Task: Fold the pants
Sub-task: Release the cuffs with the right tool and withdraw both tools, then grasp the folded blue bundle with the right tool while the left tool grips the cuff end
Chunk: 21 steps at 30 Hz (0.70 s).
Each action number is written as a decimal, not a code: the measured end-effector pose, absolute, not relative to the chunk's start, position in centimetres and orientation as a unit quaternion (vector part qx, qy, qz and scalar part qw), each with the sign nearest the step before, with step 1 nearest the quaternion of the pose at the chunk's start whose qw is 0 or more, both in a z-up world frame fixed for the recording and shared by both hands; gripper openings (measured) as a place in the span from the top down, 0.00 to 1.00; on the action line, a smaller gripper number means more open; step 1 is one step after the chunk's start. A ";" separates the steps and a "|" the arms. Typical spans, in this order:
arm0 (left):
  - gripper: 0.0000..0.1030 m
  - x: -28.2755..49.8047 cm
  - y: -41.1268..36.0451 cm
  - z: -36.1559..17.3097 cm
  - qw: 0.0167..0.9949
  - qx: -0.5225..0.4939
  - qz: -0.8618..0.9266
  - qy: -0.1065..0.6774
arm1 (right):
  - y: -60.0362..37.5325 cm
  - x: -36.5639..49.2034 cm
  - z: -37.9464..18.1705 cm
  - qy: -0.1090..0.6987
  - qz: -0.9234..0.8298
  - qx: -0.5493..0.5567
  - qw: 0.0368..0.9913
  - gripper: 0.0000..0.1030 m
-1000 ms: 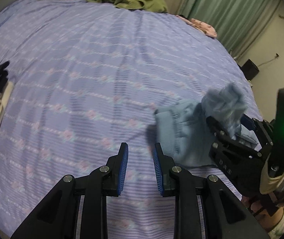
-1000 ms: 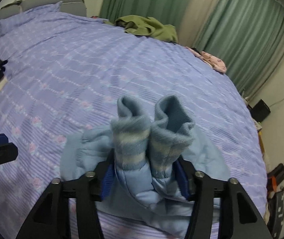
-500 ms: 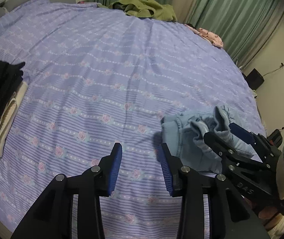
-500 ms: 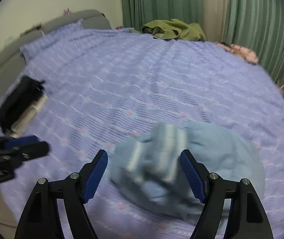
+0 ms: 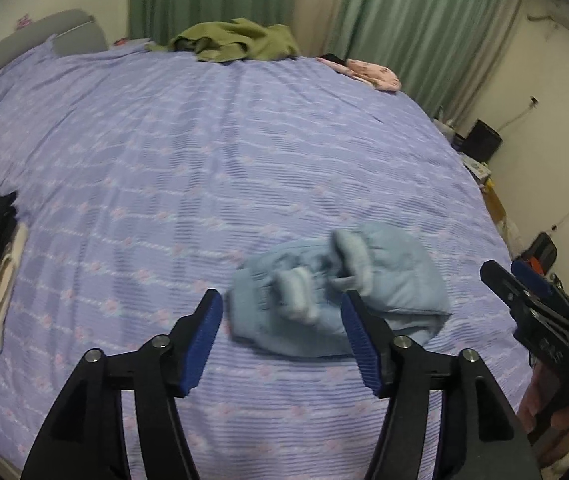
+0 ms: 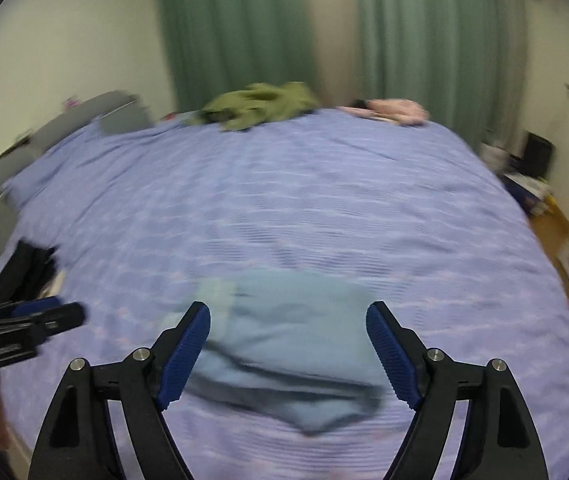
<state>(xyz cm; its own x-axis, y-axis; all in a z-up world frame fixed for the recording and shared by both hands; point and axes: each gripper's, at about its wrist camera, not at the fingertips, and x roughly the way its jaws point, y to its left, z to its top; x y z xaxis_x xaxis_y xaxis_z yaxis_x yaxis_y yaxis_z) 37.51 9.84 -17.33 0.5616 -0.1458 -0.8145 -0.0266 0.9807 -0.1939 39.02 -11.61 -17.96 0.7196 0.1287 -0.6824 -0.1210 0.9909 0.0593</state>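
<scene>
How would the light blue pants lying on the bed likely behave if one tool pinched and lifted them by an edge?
The light blue pants lie in a rumpled, puffy bundle, so they would probably droop and unfold rather than keep shape. They look soft and padded, so likely light. On the striped bedsheet they would probably bunch up, not slide, if pushed.

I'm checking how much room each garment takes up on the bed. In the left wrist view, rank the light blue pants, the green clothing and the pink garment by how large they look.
1. light blue pants, largest, but nearest the camera
2. green clothing
3. pink garment, smallest

True sizes remain unsure.
</scene>
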 end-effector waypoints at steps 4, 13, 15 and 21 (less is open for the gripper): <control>0.38 39.7 7.1 -18.8 0.873 -0.084 -0.037 0.480 | -16.9 41.5 -20.9 0.398 0.019 0.054 0.916 0.21; 0.33 43.7 3.2 -21.5 0.865 -0.052 -0.008 0.498 | -22.8 45.4 -29.1 0.455 -0.014 0.188 0.871 0.21; 0.33 44.0 3.2 -21.9 0.866 -0.047 -0.001 0.498 | -22.9 45.9 -30.7 0.469 -0.004 0.210 0.858 0.21; 0.32 43.8 4.7 -23.7 0.853 -0.066 0.010 0.517 | -20.4 46.6 -33.9 0.507 0.033 0.217 0.834 0.22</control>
